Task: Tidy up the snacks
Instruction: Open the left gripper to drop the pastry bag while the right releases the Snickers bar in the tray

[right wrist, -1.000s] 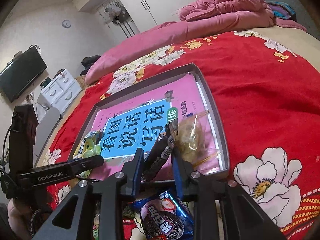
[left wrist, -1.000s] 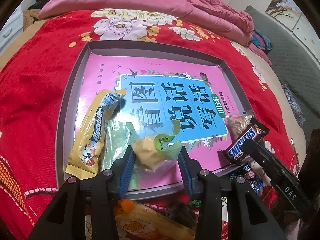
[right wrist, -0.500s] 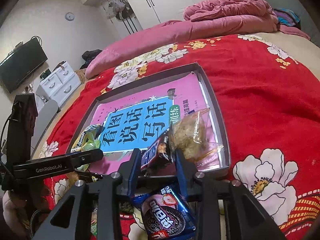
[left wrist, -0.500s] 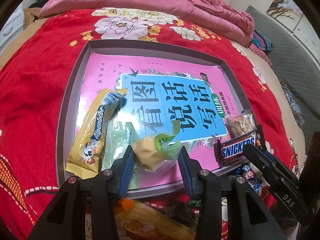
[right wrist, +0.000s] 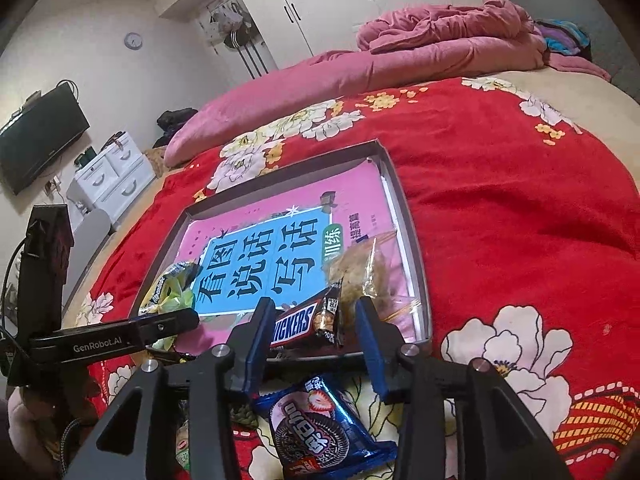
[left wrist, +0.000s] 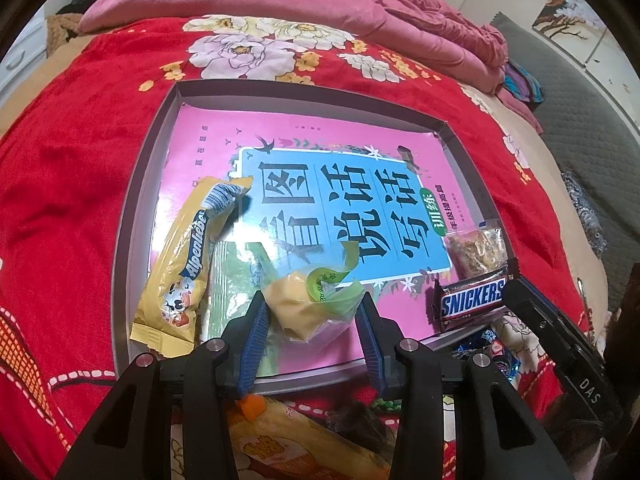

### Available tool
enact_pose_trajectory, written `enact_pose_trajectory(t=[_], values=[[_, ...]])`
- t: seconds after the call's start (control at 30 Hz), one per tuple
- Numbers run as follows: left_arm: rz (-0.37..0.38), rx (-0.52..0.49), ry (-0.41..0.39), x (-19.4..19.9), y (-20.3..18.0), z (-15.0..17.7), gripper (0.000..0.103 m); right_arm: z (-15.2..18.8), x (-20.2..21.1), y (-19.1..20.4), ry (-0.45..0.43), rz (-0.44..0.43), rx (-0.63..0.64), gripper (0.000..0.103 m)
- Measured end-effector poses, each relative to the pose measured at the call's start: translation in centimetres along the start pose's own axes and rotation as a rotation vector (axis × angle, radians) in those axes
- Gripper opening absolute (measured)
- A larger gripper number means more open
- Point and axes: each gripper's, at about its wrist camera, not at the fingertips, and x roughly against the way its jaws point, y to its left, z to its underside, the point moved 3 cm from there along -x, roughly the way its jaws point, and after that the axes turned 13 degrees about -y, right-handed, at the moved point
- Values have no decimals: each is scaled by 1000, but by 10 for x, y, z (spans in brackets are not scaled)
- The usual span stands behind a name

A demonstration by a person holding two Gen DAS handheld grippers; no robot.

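A shallow grey tray lined with a pink and blue book lies on the red bedspread. My left gripper is open around a clear bag with a yellow cake and green label, which rests in the tray. A yellow Alpenliebe packet lies to its left. My right gripper is open, with a Snickers bar lying between its fingers at the tray's near right corner; the bar also shows in the left wrist view. A clear bag of brown snack lies just beyond.
A blue Oreo pack lies on the bedspread below my right gripper, outside the tray. An orange-yellow snack bag and a dark packet lie below my left gripper. Pink quilts are heaped at the bed's far side.
My right gripper lowered the Snickers bar flat into the tray's near right corner and opened its jaws off it. The left gripper stayed in place around the yellow cake bag.
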Motion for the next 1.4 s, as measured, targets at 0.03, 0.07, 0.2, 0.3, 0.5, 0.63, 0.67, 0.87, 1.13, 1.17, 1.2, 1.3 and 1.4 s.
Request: enact_pose_trajectory(t=[0.03, 0.07, 0.2, 0.3, 0.5, 0.63, 0.67, 0.87, 1.13, 1.17, 1.2, 1.3, 1.4], values=[[0, 0, 0, 0, 0, 0, 45, 0, 1, 0, -1, 1, 2, 44], [-1, 1, 0, 0, 0, 0, 45, -1, 1, 0, -3, 0, 5, 44], [1, 5, 3, 0, 0, 1, 45, -2, 2, 2, -5, 0, 15, 44], [6, 6, 8, 0, 0, 1, 46, -2, 2, 4, -6, -2, 23, 44], [18, 8, 12, 1, -1, 1, 48, -2, 4, 4, -11, 1, 37, 45], [25, 8, 10, 2, -2, 0, 53, -3, 5, 5, -16, 3, 43, 46], [29, 11, 11, 2, -3, 0, 53, -3, 6, 5, -16, 2, 44, 46], [38, 19, 0, 7, -1, -2, 55, -4, 7, 4, -20, 5, 44, 46], [51, 36, -20, 14, 0, -8, 64, -6, 10, 4, -35, -8, 49, 52], [53, 37, -23, 16, 0, -9, 64, -6, 10, 5, -36, -8, 52, 52], [54, 37, -26, 16, 1, -9, 65, -6, 11, 5, -36, -10, 54, 52], [56, 39, -35, 20, 1, -10, 66, -7, 11, 7, -40, -13, 60, 53], [54, 35, -45, 24, 2, -11, 68, -7, 13, 9, -46, -18, 64, 55]])
